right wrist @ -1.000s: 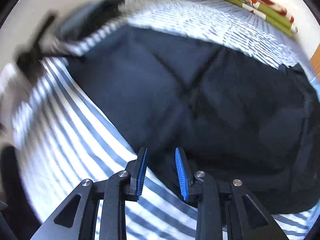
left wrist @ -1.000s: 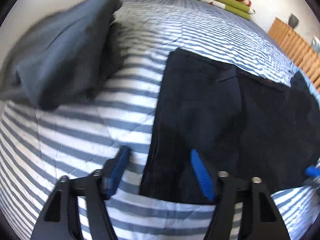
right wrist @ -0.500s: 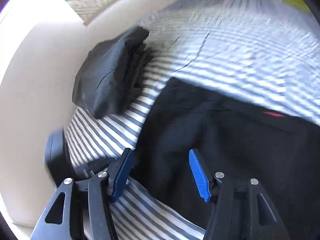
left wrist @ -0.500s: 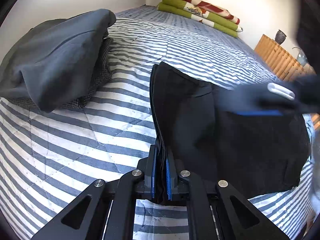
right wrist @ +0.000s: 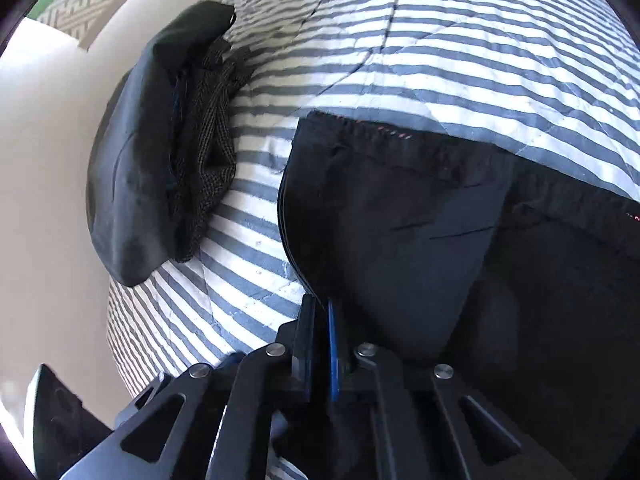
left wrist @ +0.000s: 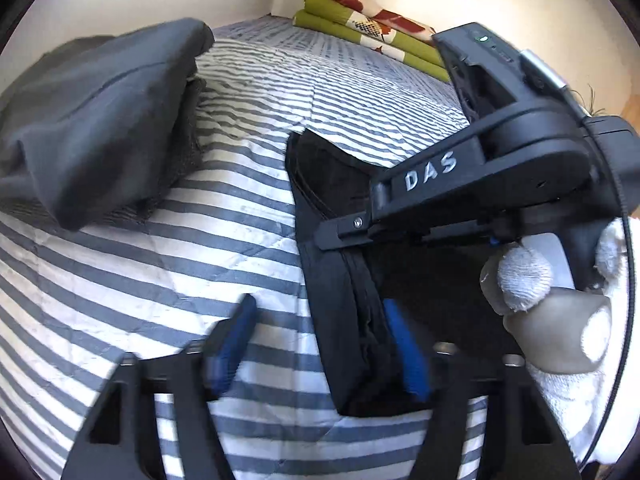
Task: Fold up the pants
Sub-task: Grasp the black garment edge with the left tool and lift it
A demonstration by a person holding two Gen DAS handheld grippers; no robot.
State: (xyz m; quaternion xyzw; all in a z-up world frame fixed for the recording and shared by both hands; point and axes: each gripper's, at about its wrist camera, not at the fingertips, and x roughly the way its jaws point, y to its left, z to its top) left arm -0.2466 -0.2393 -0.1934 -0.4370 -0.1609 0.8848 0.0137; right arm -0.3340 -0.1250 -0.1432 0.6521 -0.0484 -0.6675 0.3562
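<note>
Black pants [left wrist: 340, 320] lie folded on the striped bedcover [left wrist: 160, 260], their stacked left edge running toward me. My left gripper [left wrist: 320, 352] is open; the near corner of the pants lies between its blue pads, close to the right one. My right gripper [left wrist: 340, 236] reaches in from the right across the pants, held by a white-gloved hand [left wrist: 560, 300]. In the right wrist view the right gripper [right wrist: 320, 344] is shut on the layered left edge of the pants [right wrist: 420, 240], whose hem with red stitching shows at the far side.
A pile of folded dark grey clothes [left wrist: 92, 120] sits left of the pants, also visible as the grey pile [right wrist: 132, 168]. Folded green and red blankets [left wrist: 368, 36] lie at the far end. The bed's left side meets a white wall [right wrist: 48, 160].
My left gripper has opened and let go of the pants' edge. My right gripper has swung in over the pants and shut on that same left edge.
</note>
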